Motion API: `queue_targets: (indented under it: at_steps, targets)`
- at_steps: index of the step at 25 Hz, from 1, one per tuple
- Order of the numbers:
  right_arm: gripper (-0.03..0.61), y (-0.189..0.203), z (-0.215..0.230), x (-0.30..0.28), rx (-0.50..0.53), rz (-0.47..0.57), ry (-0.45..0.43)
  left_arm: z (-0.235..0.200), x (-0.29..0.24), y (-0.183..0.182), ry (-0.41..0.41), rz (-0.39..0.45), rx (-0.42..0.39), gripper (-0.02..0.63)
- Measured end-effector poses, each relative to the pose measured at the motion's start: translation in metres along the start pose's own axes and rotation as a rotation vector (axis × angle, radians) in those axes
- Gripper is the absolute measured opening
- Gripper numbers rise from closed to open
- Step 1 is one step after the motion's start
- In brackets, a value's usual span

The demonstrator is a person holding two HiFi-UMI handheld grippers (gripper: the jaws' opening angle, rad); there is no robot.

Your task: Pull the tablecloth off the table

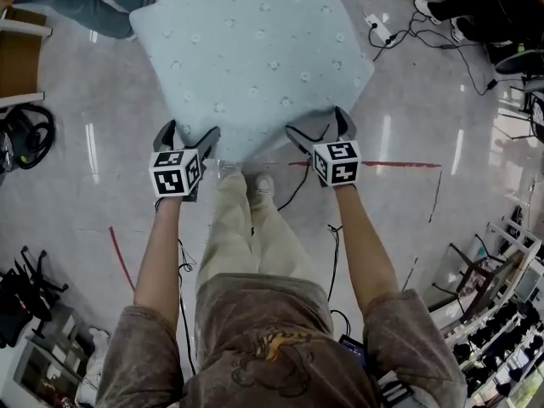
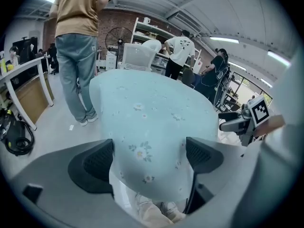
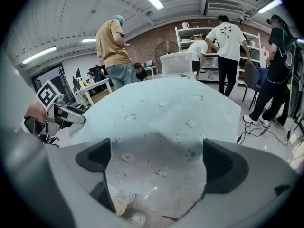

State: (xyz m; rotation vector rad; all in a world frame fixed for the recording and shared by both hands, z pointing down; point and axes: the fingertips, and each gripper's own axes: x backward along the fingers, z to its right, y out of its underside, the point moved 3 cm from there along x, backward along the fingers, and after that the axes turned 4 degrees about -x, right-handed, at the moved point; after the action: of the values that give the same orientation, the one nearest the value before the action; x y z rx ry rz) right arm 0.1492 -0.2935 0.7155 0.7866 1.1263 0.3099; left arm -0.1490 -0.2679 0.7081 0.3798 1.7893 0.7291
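Cloth (image 1: 255, 49) is spread over the whole bench, with the near corner drooping toward the person. Left tool (image 1: 189, 138) and right tool (image 1: 319, 130) sit at that hanging edge, one on each side of the corner. Both have their jaws wide apart, with the hem in the gap and nothing pinched yet.

My guess is it's thin, light, floppy fabric, so it'll bunch and slide easily, and nothing sits on top to topple. I'd clamp the hem deep between the pads, not just the very edge, or it'll slip out. Then pull low and evenly with both.
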Motion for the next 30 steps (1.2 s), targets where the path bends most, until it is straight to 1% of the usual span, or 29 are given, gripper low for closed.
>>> queue_targets:
  at_steps: [7,10,12,15,17,19,23,26,28,30]
  targets:
    - [0.588,0.001,0.002,-0.003,-0.021,0.012,-0.022,0.001,-0.003,0.0,0.021,0.001,0.01,0.449]
    - [0.572,0.003,0.0,-0.004,-0.04,0.011,-0.045,0.001,-0.004,0.0,0.031,0.006,0.015,0.449]
    - [0.569,0.004,0.0,-0.003,-0.03,0.014,-0.046,0.001,-0.004,0.0,0.037,0.006,0.014,0.449]
    - [0.588,0.004,0.005,-0.002,0.045,0.019,-0.013,0.001,-0.004,0.001,0.038,0.01,0.014,0.449]
    - [0.589,0.006,0.011,-0.001,0.11,0.01,0.015,0.002,-0.004,0.001,0.037,0.015,0.015,0.449]
    - [0.581,0.01,0.02,-0.001,0.154,-0.012,0.052,0.002,-0.005,0.001,0.038,0.018,0.016,0.449]
    - [0.578,0.016,0.042,-0.006,0.149,-0.028,0.124,-0.001,-0.005,0.003,0.041,0.025,0.018,0.449]
    - [0.572,0.014,0.048,-0.01,0.154,-0.032,0.134,0.0,-0.005,0.002,0.043,0.032,0.019,0.449]
    - [0.513,0.012,0.046,-0.012,0.182,-0.033,0.129,0.001,-0.005,0.001,0.047,0.033,0.019,0.448]
    - [0.48,0.01,0.042,-0.015,0.206,-0.035,0.124,0.001,-0.006,0.001,0.054,0.031,0.019,0.448]
